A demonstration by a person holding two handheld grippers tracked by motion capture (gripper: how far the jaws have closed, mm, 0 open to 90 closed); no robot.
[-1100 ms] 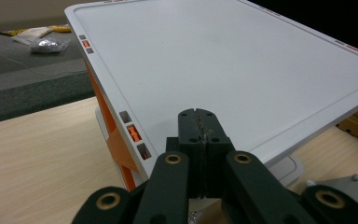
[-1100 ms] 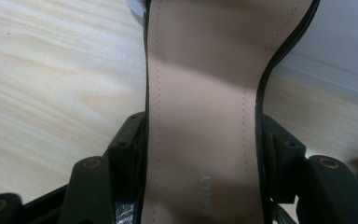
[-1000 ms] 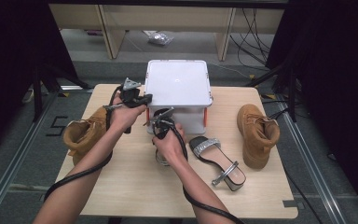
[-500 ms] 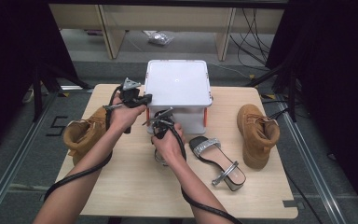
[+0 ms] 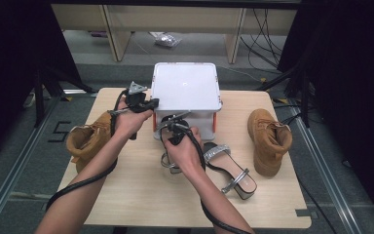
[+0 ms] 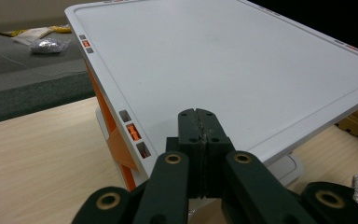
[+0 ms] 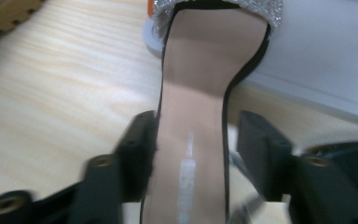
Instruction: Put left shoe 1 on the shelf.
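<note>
Your right gripper [image 7: 193,140] straddles, jaws apart, the narrow waist of the light, stiff-soled sandal [image 7: 200,107] near the table's [image 5: 126,195] middle, a good hold though slick, while your left gripper [image 6: 199,140] hovers closed, empty, over the white box lid [image 6: 223,60]

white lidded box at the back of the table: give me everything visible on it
The white plastic box is square, with a flat, matte lid whose raised rim carries small orange clips at the edges. Orange shows at the body's corners under the overhanging lid. It sits lid-on and upright at the back centre of the wooden table. The shut left claw hovers at its near left edge; contact is unclear. A glittery-strapped sandal lies against its base.
</note>
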